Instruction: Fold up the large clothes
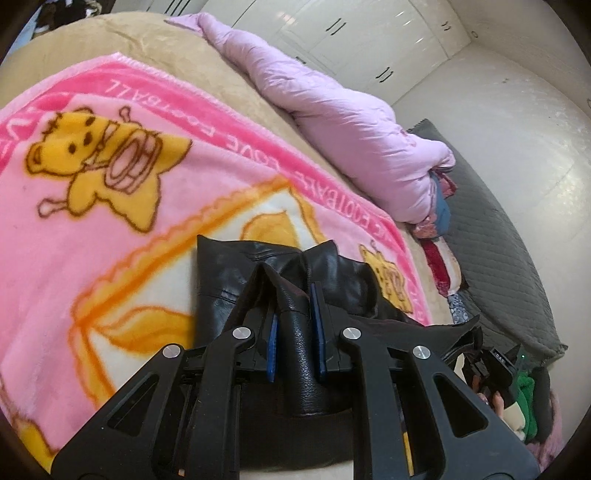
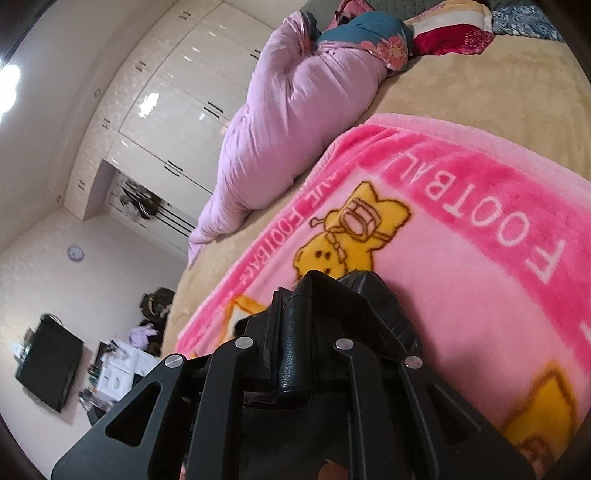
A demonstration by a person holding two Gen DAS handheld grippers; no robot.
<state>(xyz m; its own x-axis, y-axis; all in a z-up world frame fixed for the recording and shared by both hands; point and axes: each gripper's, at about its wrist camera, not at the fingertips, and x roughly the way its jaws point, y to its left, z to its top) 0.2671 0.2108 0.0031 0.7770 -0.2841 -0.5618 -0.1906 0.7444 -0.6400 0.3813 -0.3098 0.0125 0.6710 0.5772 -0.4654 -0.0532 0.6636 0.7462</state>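
A black leather garment (image 1: 229, 273) lies over a pink cartoon blanket (image 1: 110, 206) on the bed. My left gripper (image 1: 293, 295) is shut on a bunched fold of the garment, which runs back between the blue pads (image 1: 272, 343). In the right wrist view my right gripper (image 2: 314, 291) is shut on another fold of the same black garment (image 2: 384, 299), just above the pink blanket (image 2: 461, 277). The right gripper also shows at the lower right of the left wrist view (image 1: 495, 365).
A rolled lilac duvet (image 1: 332, 110) lies along the far side of the tan bed cover (image 1: 155, 48). Folded bedding (image 2: 450, 33) and a grey quilted pad (image 1: 498, 258) lie at the head. White wardrobes (image 2: 177, 110) line the wall. A TV (image 2: 48, 365) hangs beside a cluttered desk.
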